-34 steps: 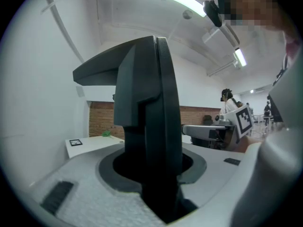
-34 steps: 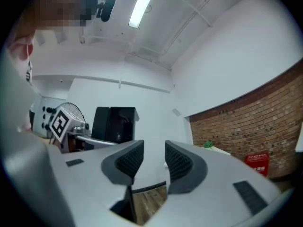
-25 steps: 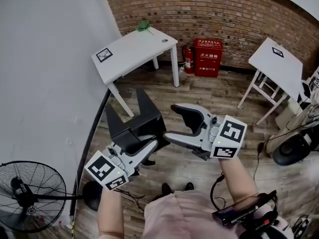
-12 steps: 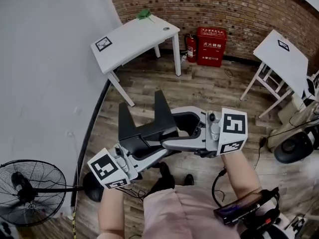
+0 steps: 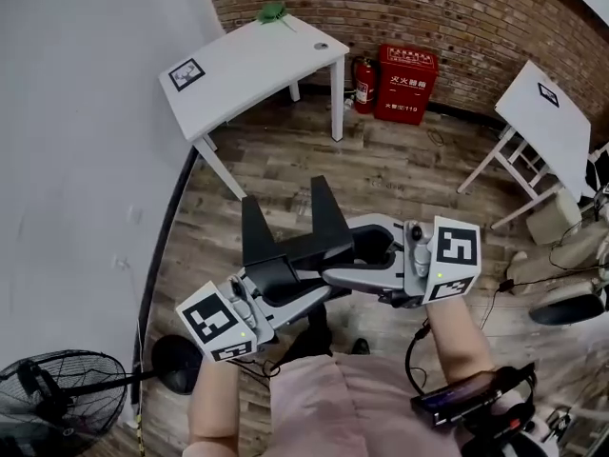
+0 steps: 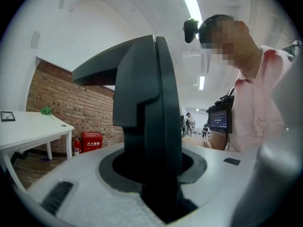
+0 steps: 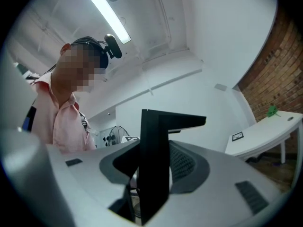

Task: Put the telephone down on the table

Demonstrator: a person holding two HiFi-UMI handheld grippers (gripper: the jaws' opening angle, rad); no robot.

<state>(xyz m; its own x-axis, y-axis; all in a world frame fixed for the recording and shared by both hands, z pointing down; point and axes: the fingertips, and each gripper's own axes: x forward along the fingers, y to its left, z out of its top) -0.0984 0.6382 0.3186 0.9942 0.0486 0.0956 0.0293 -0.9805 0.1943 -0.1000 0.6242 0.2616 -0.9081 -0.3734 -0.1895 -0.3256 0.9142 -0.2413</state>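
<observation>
Change: right tool [image 5: 347, 255] jaws just closing, now gripping the black telephone [image 5: 285, 236].
Other side: left tool [image 5: 284, 272] clamped on same telephone.
Whereabouts: aloft above wooden floor [image 5: 409, 169], well apart from white counter [image 5: 252, 60].
Meaning: two-tool hold, likely steadier for setting down.

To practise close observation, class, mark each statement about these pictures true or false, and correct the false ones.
1. The left gripper grips a black telephone. True.
2. Nothing stands between the right gripper's jaws. False: the right gripper has the telephone between its jaws, which have just been closing.
3. The telephone lies on a white table. False: it is held in the air above the wooden floor.
4. A red box stands against the brick wall. True.
</observation>
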